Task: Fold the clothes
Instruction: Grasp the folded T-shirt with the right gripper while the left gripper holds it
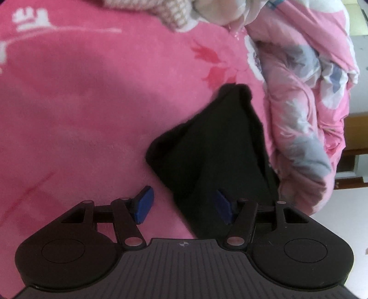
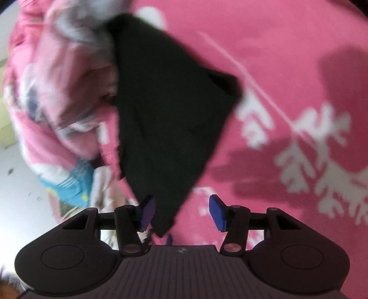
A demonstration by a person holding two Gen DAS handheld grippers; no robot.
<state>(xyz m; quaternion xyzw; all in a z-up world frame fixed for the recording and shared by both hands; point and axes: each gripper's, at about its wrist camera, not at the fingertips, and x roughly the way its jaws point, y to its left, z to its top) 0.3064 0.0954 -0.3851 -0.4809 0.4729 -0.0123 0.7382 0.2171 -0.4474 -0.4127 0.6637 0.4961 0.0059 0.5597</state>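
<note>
Folded black garment (image 1: 214, 142) flat on pink blanket (image 1: 80, 103), beside rumpled quilt (image 1: 303, 115); left gripper (image 1: 184, 204) and right gripper (image 2: 182, 212) spread, pinching nothing; no legible writing.

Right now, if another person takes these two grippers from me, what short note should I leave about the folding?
Left gripper: open, holds nothing; the black garment lies just ahead of it.
Right gripper: open, holds nothing; a corner of the garment lies between its fingers, not pinched.
The garment lies folded into a rough triangle on the pink blanket, against the bunched quilt.
Done: it looks folded and let go.
Left: probably tidy or set it aside; other clothes lie at the far edge.
</note>
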